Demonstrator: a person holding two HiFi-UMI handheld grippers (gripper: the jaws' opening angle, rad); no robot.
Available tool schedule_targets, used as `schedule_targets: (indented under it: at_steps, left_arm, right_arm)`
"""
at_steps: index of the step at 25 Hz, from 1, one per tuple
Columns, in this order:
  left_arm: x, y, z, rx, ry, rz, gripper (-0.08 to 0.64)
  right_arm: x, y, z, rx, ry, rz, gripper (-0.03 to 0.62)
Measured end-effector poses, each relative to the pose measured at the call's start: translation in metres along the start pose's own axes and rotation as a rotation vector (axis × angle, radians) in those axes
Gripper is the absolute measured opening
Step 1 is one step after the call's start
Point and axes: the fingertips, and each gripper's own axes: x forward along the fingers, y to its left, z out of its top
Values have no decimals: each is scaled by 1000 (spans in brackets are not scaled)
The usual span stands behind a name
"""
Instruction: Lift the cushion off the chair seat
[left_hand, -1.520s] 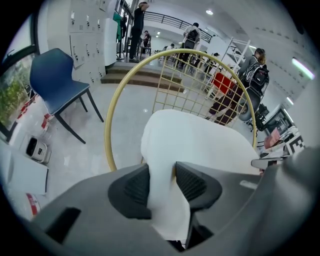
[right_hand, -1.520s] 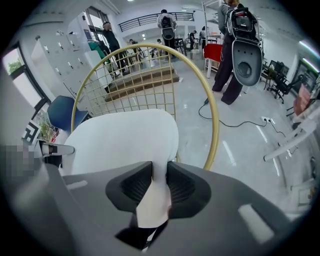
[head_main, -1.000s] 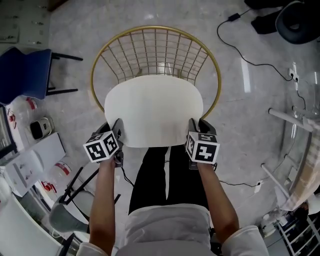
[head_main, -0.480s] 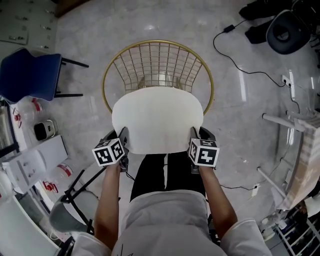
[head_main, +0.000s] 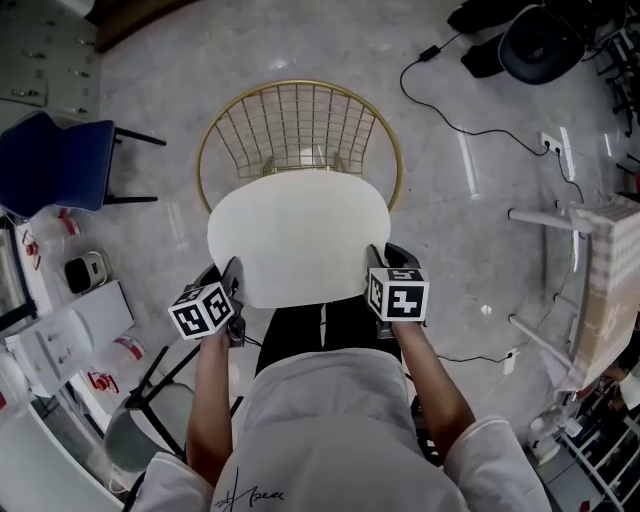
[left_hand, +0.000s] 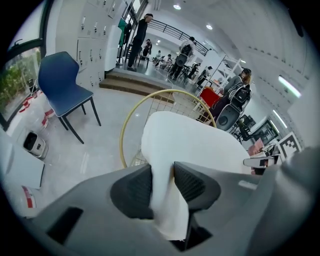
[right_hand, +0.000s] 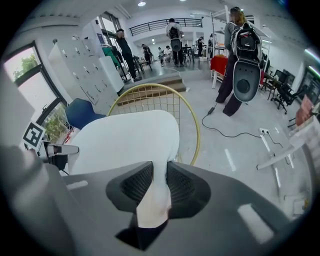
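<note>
A white round cushion (head_main: 298, 238) hangs in the air above the gold wire chair (head_main: 298, 125), clear of its seat. My left gripper (head_main: 232, 285) is shut on the cushion's near left edge, and its jaws have just been closing with that edge squeezed between the pads (left_hand: 161, 187). My right gripper (head_main: 378, 273) is shut on the near right edge, the white fabric pinched between its ribbed pads (right_hand: 154, 185). In the left gripper view the cushion (left_hand: 192, 145) stretches across to the right gripper. The chair's gold rim (right_hand: 192, 120) shows behind the cushion (right_hand: 125, 137) in the right gripper view.
A blue chair (head_main: 50, 160) stands at the far left, with boxes and small items (head_main: 70, 320) on the floor below it. A black cable (head_main: 450, 100) runs across the floor at right, beside a metal rack (head_main: 590, 290). People stand in the distance (right_hand: 175, 35).
Both grippers have risen with the cushion, which now hangs higher over the chair seat, baring more of the wire back and seat. The head view has shifted slightly.
</note>
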Motion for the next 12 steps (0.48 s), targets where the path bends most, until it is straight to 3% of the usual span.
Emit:
schedule_targets:
  at_steps: [12]
  left_arm:
    - [-45, -18, -5, -3, -19, -92, 118]
  right_arm:
    - [-49, 10, -1, 8, -12, 31, 95]
